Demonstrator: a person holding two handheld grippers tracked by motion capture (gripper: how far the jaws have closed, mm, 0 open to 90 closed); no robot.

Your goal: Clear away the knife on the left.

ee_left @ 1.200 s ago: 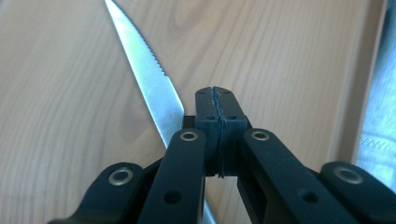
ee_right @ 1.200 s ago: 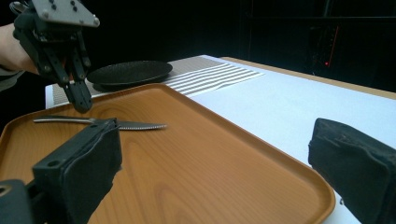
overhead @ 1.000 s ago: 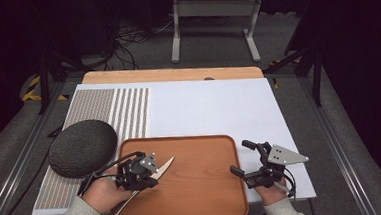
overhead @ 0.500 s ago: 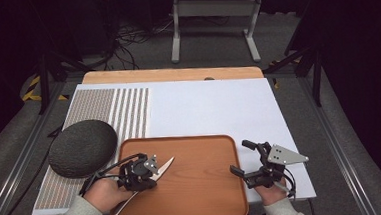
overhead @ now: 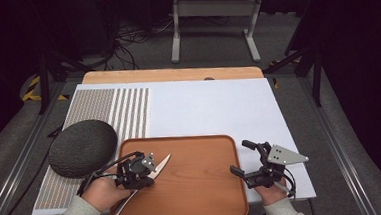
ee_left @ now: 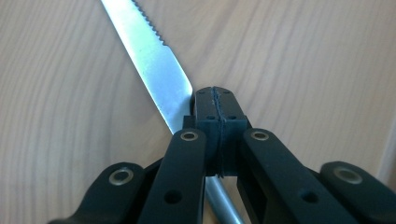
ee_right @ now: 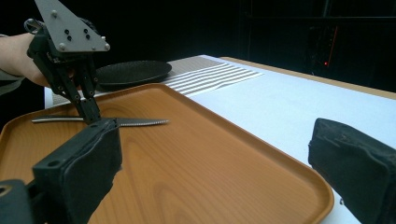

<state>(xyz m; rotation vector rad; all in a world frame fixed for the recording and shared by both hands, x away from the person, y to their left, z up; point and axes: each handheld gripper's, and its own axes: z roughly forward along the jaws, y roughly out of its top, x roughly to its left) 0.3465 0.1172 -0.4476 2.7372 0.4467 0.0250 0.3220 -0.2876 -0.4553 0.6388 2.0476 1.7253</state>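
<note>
The left gripper [overhead: 138,172] has its jaws clenched on a knife [ee_left: 154,65] lying on the wooden tray [overhead: 198,187], the serrated blade running toward 11 o'clock past the jaws. At the tray's 3 o'clock edge, the right gripper [overhead: 246,158] holds its jaws released.
</note>
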